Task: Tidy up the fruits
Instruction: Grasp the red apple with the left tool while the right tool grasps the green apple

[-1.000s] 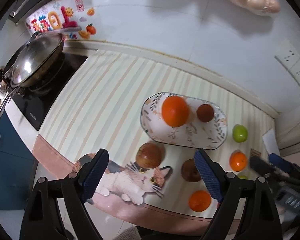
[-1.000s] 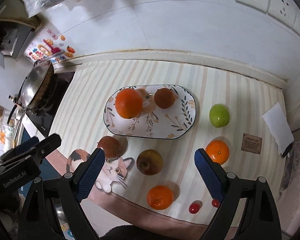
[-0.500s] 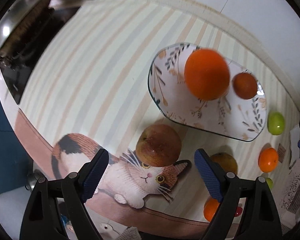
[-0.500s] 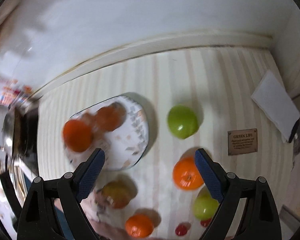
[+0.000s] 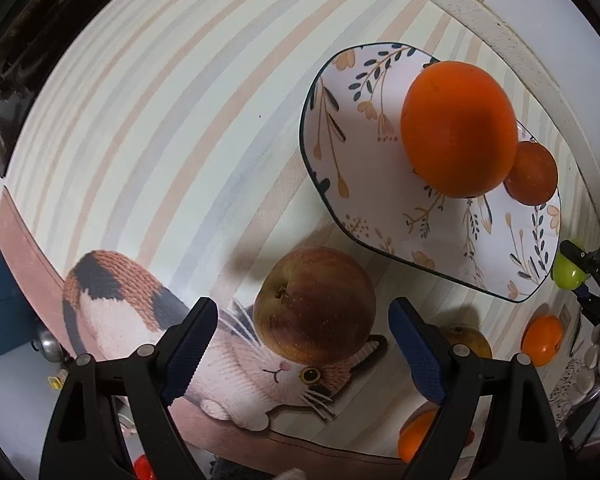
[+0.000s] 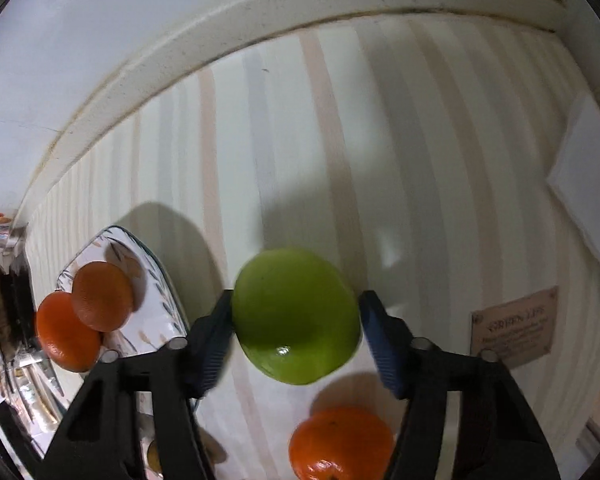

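The striped mat (image 5: pixel 148 120) with its cat picture (image 5: pixel 236 352) carries the plate (image 5: pixel 336 120), which holds a big orange (image 5: pixel 458 128) touching a smaller one (image 5: pixel 532 172). The left gripper (image 5: pixel 302 344) is spread wide with a red apple (image 5: pixel 316 306) on the mat between its fingers, neither pad touching it. The right gripper (image 6: pixel 296 326) is clamped on a green apple (image 6: pixel 296 316), beside the plate (image 6: pixel 160 312) and just beyond an orange (image 6: pixel 340 444) on the mat.
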